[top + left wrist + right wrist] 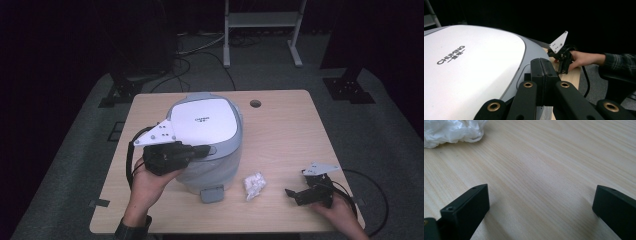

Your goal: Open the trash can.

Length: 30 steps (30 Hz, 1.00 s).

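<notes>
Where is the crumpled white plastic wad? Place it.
In the high view the crumpled white plastic wad lies on the wooden table, between the grey-and-white pedal bin and the right gripper.

Thing: bin [210,150], pale grey body with a white domed lid [202,120]
Lid: closed, printed "CHUMING", edged by a grey rim
Pedal: grey pedal [212,193] at the base, at 6 o'clock
Pose: upright
Place: on the counter [285,135], centre-left, pedal toward the near edge
</notes>
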Each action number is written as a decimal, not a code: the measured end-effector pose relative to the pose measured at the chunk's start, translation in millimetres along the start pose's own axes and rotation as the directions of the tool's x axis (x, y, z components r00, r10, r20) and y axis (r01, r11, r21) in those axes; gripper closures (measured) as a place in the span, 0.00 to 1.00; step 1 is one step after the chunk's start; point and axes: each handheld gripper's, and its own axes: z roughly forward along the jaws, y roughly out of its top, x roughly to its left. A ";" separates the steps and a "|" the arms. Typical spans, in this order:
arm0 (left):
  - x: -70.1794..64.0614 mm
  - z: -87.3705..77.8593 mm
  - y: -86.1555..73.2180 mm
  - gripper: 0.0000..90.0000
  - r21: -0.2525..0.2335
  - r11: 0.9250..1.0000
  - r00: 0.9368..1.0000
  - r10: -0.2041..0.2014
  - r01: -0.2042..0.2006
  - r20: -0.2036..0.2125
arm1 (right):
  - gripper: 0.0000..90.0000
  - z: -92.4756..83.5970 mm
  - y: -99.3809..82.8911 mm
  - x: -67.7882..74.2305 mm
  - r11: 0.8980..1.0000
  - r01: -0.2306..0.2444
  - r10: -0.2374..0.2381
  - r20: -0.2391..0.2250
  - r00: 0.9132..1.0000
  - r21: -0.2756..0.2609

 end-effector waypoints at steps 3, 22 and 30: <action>-0.4 0.6 0.0 1.00 0.001 1.000 1.000 0.000 0.000 0.000 | 0.00 0.0 0.0 0.0 1.000 0.000 0.000 0.000 1.000 0.000; -2.0 0.3 -0.6 0.96 0.001 1.000 1.000 0.000 0.000 -0.017 | 0.00 -0.2 0.0 0.0 1.000 0.000 0.000 0.001 1.000 0.001; -1.6 -19.1 0.1 0.94 -0.027 1.000 1.000 -0.012 0.011 -0.028 | 0.00 -0.2 0.0 0.0 1.000 0.000 0.000 0.001 1.000 0.001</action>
